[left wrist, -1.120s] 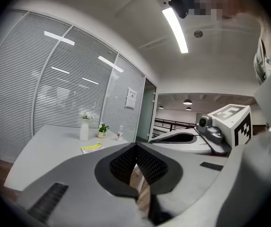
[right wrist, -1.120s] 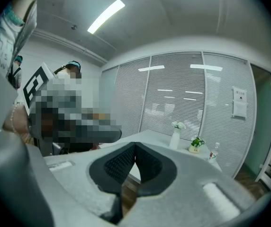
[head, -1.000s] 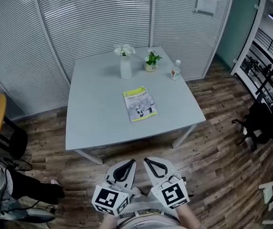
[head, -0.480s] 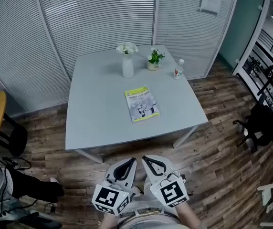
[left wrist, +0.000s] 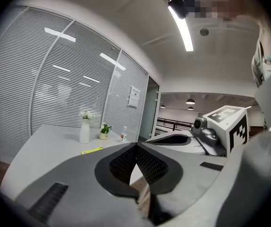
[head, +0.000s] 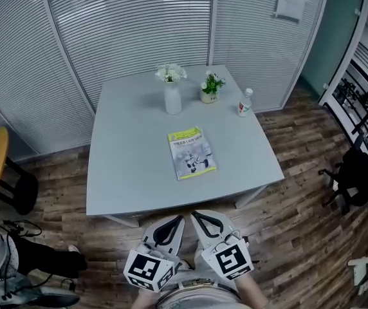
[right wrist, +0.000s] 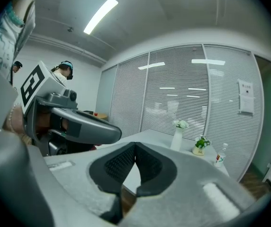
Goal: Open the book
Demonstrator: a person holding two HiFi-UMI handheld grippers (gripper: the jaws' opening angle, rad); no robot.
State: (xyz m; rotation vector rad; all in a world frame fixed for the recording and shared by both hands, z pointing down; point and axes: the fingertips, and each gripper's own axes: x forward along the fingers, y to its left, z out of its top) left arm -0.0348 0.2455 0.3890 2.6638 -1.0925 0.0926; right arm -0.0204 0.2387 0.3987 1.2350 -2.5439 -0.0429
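1. The worktop (head: pixel 132 172) is seen in a plain, pale grey-blue.
2. The book (head: pixel 192 153) is shown with a yellow-green band along its top edge and a white-and-grey illustrated cover below.
3. At upper centre, a white vase (head: pixel 172 99) with white flowers (head: pixel 170 73), a green plant (head: pixel 212 81) and a clear bottle (head: pixel 244 103) with a reddish label are seen.
4. The floor (head: pixel 300 192) is patterned in brown wood planks; the blinds (head: pixel 126 24) are lined with fine white horizontal slats.
5. The left gripper (head: pixel 178 218) and right gripper (head: pixel 195 214) are coloured white-grey and marked with black-and-white squares; the fingers (left wrist: pixel 123 163) are padded in dark, grid-textured material.
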